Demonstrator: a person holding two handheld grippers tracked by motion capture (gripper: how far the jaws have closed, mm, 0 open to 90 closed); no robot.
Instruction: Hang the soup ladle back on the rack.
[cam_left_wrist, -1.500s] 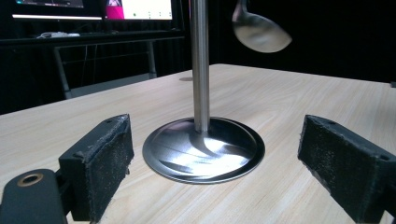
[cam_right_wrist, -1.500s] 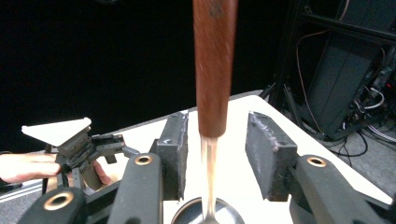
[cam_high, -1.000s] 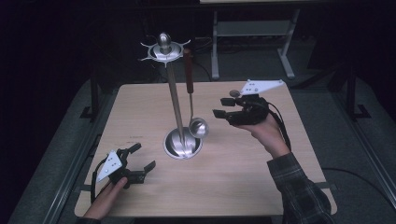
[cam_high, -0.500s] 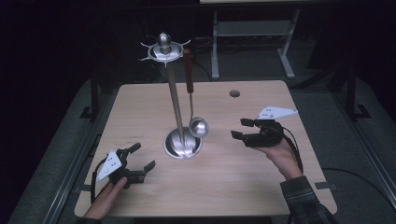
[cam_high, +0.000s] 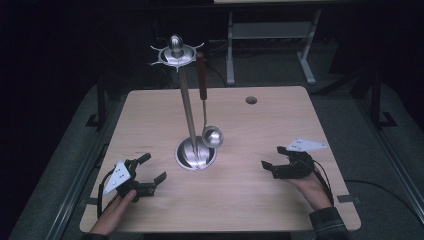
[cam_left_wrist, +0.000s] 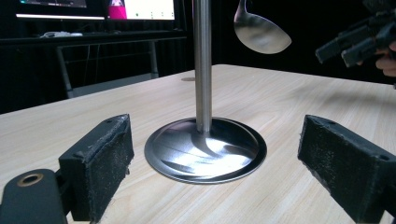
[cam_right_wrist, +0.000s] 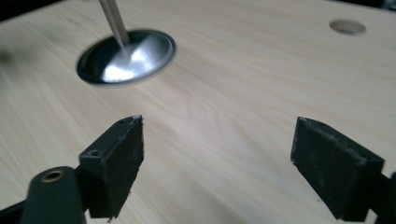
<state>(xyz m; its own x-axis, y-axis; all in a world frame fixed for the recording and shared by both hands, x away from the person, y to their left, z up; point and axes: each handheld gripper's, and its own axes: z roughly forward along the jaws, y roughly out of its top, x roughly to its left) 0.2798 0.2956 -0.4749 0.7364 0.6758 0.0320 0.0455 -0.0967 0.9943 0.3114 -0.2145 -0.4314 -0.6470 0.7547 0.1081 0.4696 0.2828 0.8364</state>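
A steel utensil stand rises from a round base at the middle of the wooden table. From its top hook ring hangs a ladle with a brown handle. My left gripper rests open near the front left, held by a hand, and faces the base; the ladle's bowl hangs above. My right gripper is open at the front right, low over the table, empty; the base lies ahead of it.
A round cable hole sits near the table's far right edge. A metal frame stands behind the table. Monitors glow in the background of the left gripper view. The other gripper appears at that view's upper right.
My right gripper has drawn back from beside the ladle toward the front right of the table and come lower. The left gripper has stayed put.
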